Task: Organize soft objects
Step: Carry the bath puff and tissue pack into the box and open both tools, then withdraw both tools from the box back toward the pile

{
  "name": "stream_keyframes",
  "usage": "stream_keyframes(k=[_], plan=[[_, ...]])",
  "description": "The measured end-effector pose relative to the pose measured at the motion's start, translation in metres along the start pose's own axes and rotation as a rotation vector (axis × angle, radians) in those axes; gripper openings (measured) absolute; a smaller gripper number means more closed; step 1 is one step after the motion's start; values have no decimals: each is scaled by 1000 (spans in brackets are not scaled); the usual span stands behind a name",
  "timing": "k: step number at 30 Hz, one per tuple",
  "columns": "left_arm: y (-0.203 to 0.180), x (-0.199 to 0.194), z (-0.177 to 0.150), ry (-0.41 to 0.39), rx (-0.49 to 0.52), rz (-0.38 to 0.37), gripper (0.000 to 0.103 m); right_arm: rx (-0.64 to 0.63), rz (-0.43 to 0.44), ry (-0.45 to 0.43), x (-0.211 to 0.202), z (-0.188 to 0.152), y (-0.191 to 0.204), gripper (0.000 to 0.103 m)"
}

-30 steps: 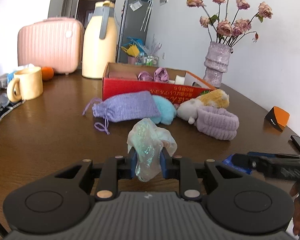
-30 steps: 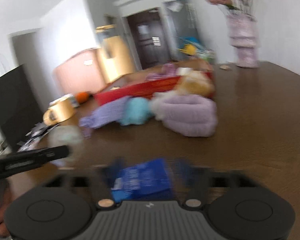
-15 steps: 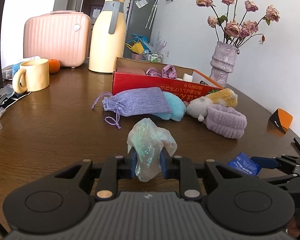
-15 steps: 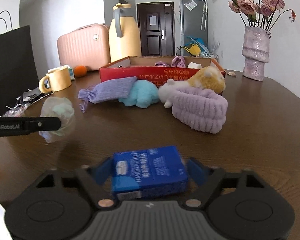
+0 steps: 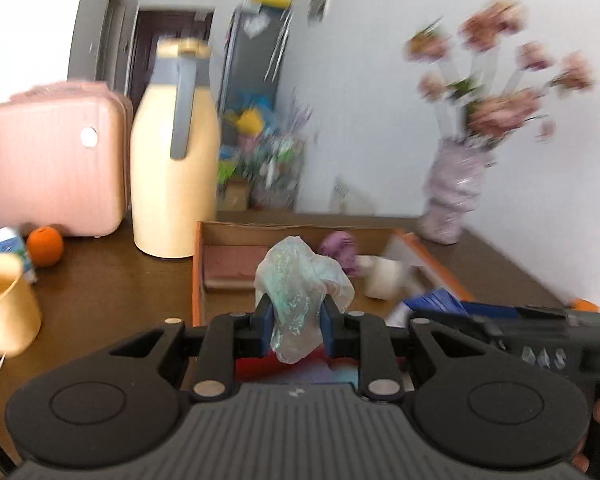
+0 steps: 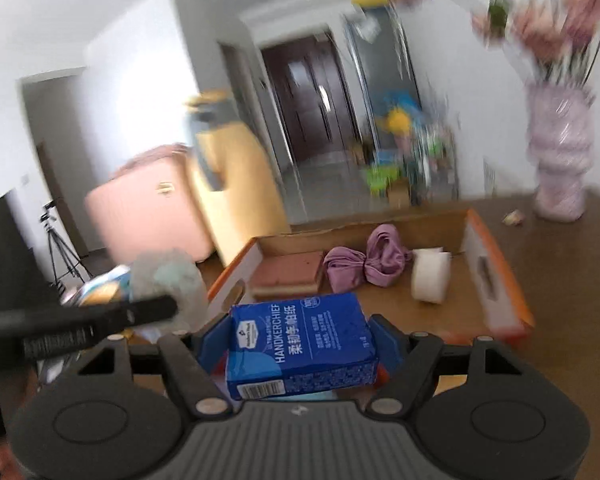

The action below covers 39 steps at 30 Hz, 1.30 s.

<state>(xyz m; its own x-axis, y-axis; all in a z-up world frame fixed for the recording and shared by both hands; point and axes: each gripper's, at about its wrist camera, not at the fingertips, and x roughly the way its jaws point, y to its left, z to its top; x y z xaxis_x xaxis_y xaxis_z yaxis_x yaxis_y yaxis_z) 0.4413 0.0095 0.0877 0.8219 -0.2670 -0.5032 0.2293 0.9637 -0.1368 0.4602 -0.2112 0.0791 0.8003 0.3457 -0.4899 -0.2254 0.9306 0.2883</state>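
- Fingers of the left gripper [image 5: 296, 322] pinch a crumpled iridescent plastic bag [image 5: 300, 288], light and limp, at mid-body.
- Right gripper [image 6: 296, 346] clamps a blue handkerchief-tissue pack [image 6: 300, 344], squashy and slick, across its sides.
- Beyond both fingertips lies the open orange-edged cardboard box [image 6: 496, 280].

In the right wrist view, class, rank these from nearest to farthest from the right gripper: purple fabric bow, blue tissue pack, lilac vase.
1. Blue tissue pack: between the right gripper fingers.
2. Purple fabric bow: inside the cardboard box, ahead.
3. Lilac vase: far right, beyond the box.

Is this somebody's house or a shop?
Probably a home: a wooden table with a big jug, a vase of flowers, a pink suitcase, and a hallway door behind.
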Motion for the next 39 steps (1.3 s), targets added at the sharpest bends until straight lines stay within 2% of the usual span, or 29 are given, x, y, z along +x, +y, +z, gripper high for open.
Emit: stream_keyframes(k=[2,4,5,6,7,8,11,12,13,15,17,19,21,26,30,34,39], plan=[[10,53,21,99,10,46,24,70,-44,90,54,28,-9,74],[19,90,30,162,3,86,25,98,-90,148,97,44,-13,74],[22,103,32,188,4,88,26,120,-112,169,116,49,-15,74],[25,113,32,208,-1,71,32,133,-119,185,129,50,-17,75],[28,121,32,221,-4,47,38,150,-119,203,140,52,-18,75],[30,128,32,229,1,49,39,177,-117,216,151,52,-20,75],[40,134,30,232,5,83,45,203,-99,254,171,50,-19,76],[43,135,31,233,0,81,50,195,-87,258,173,50,-16,80],[46,135,31,231,-2,82,51,189,-80,255,175,50,-13,84],[48,132,33,225,0,74,51,167,-71,241,171,52,-7,84],[49,124,36,213,0,88,51,138,-71,217,161,57,-3,84],[46,113,40,191,6,112,59,128,-87,193,146,65,-6,84],[43,97,45,164,16,131,62,116,-95,176,126,73,-12,84],[41,46,52,94,21,162,69,49,-167,114,50,81,-38,85],[32,5,50,47,9,185,72,9,-229,56,-9,73,-57,86],[8,-31,40,13,-1,171,72,30,-203,11,-61,62,-65,86],[-26,-83,22,-83,37,182,74,-53,-193,-76,-111,37,-48,89]])
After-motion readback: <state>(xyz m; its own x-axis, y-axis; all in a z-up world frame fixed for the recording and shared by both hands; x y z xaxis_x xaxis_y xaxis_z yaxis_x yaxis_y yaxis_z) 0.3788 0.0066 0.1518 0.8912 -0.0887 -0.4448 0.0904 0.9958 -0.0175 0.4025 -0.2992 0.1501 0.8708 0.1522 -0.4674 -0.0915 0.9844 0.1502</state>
